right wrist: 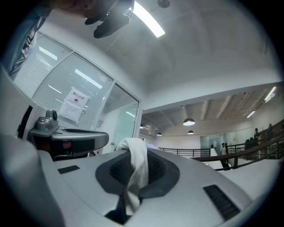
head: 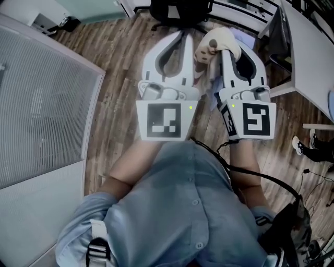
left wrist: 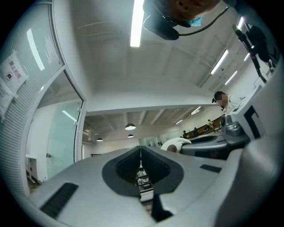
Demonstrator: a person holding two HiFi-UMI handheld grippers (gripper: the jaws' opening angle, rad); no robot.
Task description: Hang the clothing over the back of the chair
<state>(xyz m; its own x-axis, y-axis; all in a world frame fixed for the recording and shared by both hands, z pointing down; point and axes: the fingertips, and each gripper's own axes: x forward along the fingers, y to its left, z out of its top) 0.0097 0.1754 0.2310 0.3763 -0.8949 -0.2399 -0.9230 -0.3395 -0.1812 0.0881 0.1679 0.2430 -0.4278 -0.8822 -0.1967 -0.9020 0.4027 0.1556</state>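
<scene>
Here, two grippers are held up side by side above the wooden floor [head: 112, 99], each with one marker cube facing the head camera: the left cube [head: 164, 120] and the right cube [head: 253, 120], two in all. A small green light glows on each gripper body, again two.

The left gripper [left wrist: 141, 150] has its two fingers brought together along a thin seam, with nothing between them.

The right gripper [right wrist: 132, 147] has its two fingers clamped on the one piece of clothing [right wrist: 136, 170]. This is a cream-white cloth that bunches over the fingertips and runs down through the narrow gap between the fingers. From the head view the cloth sits in a lump at the right fingertips, just beside the left gripper's fingertips, and a paler bluish part of it trails down between the two grippers.

One black chair [head: 180, 11] stands beyond both sets of fingertips, apart from the cloth. To the right of the right fingers is one white surface [head: 309, 49], with a dark shape against its near edge that I cannot identify. To the left of the left fingers runs a frosted glass partition [head: 42, 99].

Beyond the right fingers, two round ceiling lamps [right wrist: 188, 121] hang one behind the other.
</scene>
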